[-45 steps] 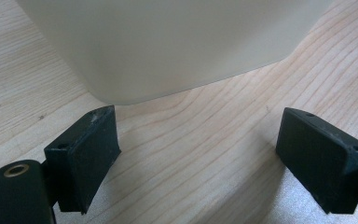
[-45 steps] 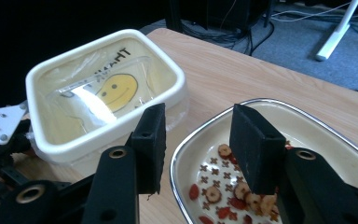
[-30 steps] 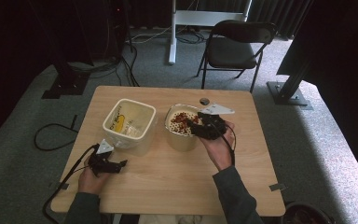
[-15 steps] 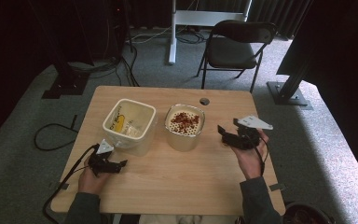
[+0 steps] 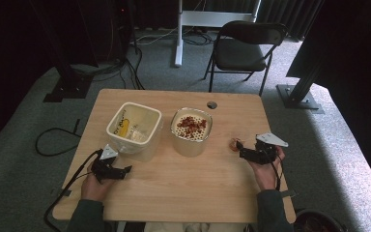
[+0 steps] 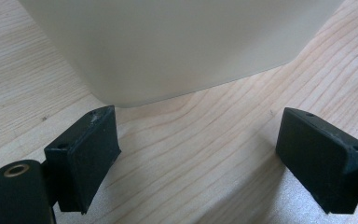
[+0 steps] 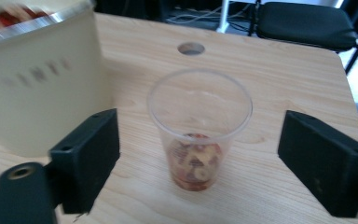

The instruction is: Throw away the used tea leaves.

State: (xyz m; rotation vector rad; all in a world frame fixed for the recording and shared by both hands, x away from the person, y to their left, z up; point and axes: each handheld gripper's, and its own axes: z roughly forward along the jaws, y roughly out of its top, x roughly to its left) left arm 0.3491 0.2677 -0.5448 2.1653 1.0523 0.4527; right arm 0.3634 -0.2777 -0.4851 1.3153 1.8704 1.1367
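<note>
Cereal and red dried fruit sit in two containers: a metal-rimmed tub (image 5: 191,130) mid-bench and a clear plastic cup (image 7: 199,128) standing between the right gripper's (image 7: 200,154) wide-open fingers. One square cream tub (image 5: 134,126) holds a yellow packet (image 5: 125,121); the left gripper (image 6: 200,154) rests near it, fingers apart and empty.
</note>
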